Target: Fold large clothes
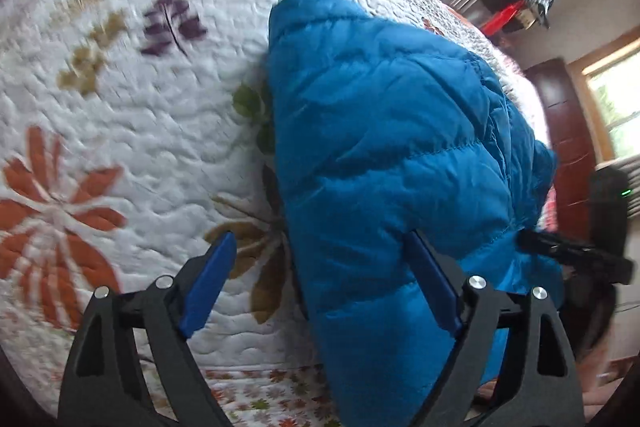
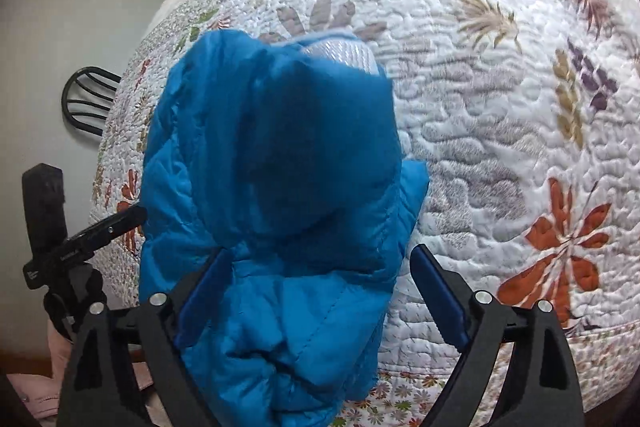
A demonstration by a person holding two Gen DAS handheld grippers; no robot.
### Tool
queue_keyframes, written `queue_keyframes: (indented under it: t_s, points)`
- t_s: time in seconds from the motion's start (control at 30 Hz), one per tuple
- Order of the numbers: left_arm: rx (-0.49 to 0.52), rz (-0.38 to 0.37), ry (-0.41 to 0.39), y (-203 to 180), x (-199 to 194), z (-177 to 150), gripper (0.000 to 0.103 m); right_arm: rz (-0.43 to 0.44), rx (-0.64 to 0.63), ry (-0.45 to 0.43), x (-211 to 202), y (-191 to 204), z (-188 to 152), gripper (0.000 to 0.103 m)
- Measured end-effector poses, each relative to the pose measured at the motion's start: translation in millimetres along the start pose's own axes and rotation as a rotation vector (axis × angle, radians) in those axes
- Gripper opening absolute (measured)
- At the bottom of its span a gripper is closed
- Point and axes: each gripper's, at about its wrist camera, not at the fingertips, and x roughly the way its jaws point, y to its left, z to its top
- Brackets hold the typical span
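A blue puffer jacket lies bunched on the bed quilt, hanging over the near edge. My left gripper is open, its blue pads wide apart; the jacket's left edge lies between them, against the right pad. In the right wrist view the jacket shows a pale lining at its far end. My right gripper is open too, with jacket fabric between the pads, touching the left pad. The other gripper shows at the side in each view.
The white quilt with leaf and flower prints covers the bed. A dark wooden door and windows stand to the right in the left wrist view. A black chair back stands by the wall left of the bed.
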Motion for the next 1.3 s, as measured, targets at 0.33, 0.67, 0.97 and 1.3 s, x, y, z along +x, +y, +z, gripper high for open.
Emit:
queue_keyframes:
  t_s: [0.33,0.67,0.97,1.3]
  points:
    - [-0.034,-0.327,0.099,-5.7,55.7,-10.5,0.093,0.249,0.055,0.026,30.3,-18.5,-6.7,0.088]
    - [0.027,-0.314,-0.051,-28.7,15.1,-5.3,0.06,0.295,-0.098,-0.074,-4.1,28.0,3.1,0.048]
    - [0.072,-0.245,-0.196,-13.0,-18.1,67.4,0.061,0.296,-0.225,-0.127,4.4,87.7,87.0,0.047]
    - [0.03,-0.175,-0.235,47.8,-2.5,155.8,0.061,0.292,-0.23,-0.074,84.7,110.5,181.6,0.047]
